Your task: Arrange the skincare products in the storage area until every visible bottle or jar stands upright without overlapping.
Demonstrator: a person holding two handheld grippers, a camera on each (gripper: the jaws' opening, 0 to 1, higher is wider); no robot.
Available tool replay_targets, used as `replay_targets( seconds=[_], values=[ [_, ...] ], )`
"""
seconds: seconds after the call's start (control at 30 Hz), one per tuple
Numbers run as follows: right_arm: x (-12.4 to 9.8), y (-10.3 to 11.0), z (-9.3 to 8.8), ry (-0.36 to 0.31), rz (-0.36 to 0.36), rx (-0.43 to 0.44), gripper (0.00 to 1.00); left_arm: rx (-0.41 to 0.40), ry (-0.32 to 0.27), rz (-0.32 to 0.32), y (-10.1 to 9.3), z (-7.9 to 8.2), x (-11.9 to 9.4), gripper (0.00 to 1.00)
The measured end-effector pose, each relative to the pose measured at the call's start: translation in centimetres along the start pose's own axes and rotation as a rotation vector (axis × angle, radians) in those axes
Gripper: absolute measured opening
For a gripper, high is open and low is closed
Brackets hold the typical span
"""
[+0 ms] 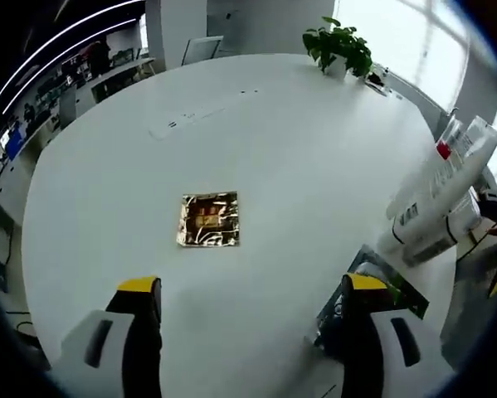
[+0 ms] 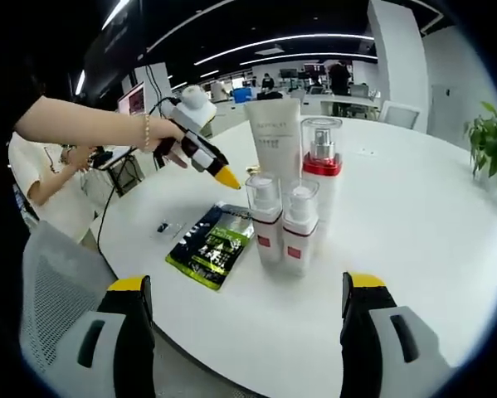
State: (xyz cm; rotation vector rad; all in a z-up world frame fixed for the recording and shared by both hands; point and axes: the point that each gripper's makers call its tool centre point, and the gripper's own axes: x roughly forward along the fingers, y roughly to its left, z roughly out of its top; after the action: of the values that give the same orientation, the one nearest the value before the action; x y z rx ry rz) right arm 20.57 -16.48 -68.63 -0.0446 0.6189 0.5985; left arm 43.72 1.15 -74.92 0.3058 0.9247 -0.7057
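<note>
So the skincare stuff sits in a tight cluster on the round white worktop [image 2: 414, 224], seen in the right gripper view. I count four upright pieces: a tall white tube [image 2: 274, 141] at the back, a clear pump bottle with a red band [image 2: 321, 162] just beside it, and two smaller clear-capped bottles in front, the left small bottle [image 2: 265, 217] and the right small bottle [image 2: 299, 225], each with a red label. None lying down. A dark green sachet [image 2: 211, 245] lies flat just beside them, near the worktop edge.

Right claw [image 2: 246, 308] is wide open, holding nothing. Left claw [image 1: 253, 308] is also spread open and empty, above bare worktop. In the left gripper view, one gold foil sachet [image 1: 208, 220] lies flat, well apart from the bottles. One potted plant [image 1: 339, 46] at the far edge. The room is an open office with ceiling strip lights and big windows.
</note>
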Motion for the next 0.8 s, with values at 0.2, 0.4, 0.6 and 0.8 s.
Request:
replay_targets(
  seconds=[0.2, 0.4, 0.6, 0.8],
  values=[
    [0.0, -0.2, 0.0, 0.003, -0.01, -0.004, 0.95, -0.002, 0.012, 0.019, 0.7, 0.6, 1.0, 0.81],
    [0.0, -0.2, 0.0, 0.002, -0.008, 0.004, 0.95, -0.003, 0.029, 0.03, 1.8, 1.5, 2.7, 0.79],
    [0.0, -0.3, -0.1, 0.006, -0.012, 0.006, 0.95, -0.007, 0.036, 0.046, 2.5, 2.3, 3.1, 0.77],
    [0.0, -0.3, -0.2, 0.008, -0.014, 0.008, 0.95, -0.007, 0.049, 0.065, 3.7, 2.9, 4.5, 0.74]
  ],
)
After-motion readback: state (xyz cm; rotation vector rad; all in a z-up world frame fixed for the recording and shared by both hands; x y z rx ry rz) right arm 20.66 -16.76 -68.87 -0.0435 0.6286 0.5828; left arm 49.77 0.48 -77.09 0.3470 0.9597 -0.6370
